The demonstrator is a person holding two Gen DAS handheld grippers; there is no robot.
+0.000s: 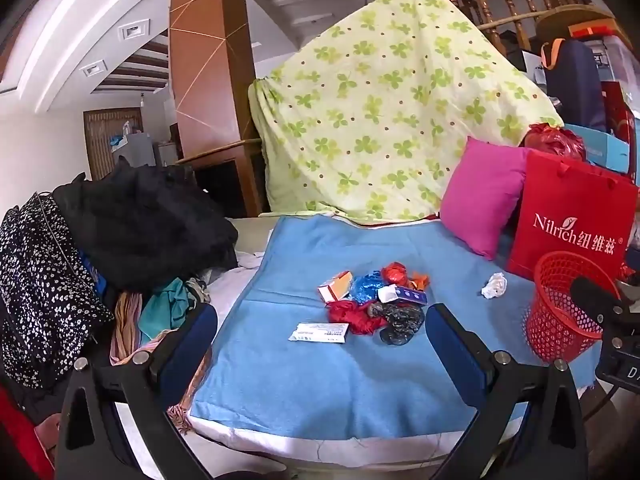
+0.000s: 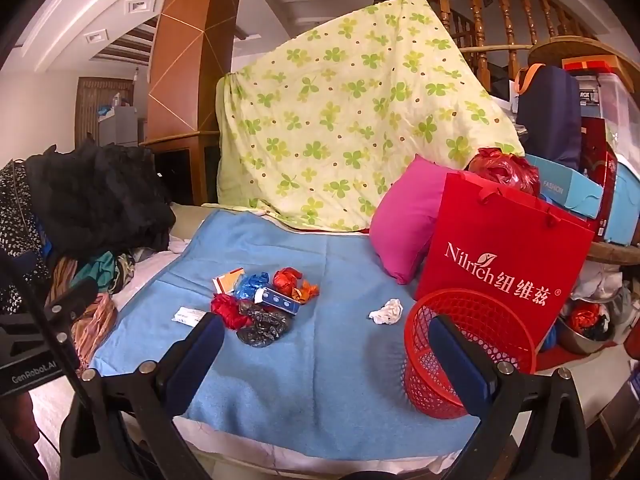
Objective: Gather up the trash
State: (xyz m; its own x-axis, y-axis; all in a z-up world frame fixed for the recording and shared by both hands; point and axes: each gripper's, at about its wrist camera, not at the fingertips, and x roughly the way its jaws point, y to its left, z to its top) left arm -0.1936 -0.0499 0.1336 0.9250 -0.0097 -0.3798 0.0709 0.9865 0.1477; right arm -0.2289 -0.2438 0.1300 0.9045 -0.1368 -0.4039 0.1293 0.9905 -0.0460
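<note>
A blue blanket (image 1: 300,380) covers a bed in a cluttered room, with a clover-print sheet (image 1: 392,100) draped behind and a heap of clothes (image 1: 120,232) at the left. The left gripper (image 1: 320,344) and right gripper (image 2: 328,356) both hover above the near edge of the blanket, jaws spread wide with nothing between them. The trash lies mid-blanket: a cluster of crumpled plastic wrappers (image 1: 372,304) in red, blue and grey, thin and glossy; two small cardboard boxes, one orange and white (image 1: 335,286), one blue (image 1: 408,295); a flat white packet (image 1: 320,332) just in front; and a crumpled white tissue (image 2: 387,312) apart to the right. A red mesh basket (image 2: 472,344), rigid plastic and open-topped, stands at the right beside a red paper bag (image 2: 504,264).

Likely risks: the limp film may slip from the pads or drag neighbouring pieces; the flat packet offers little edge, so the blanket could be pinched with it; the light basket may tip if knocked.
</note>
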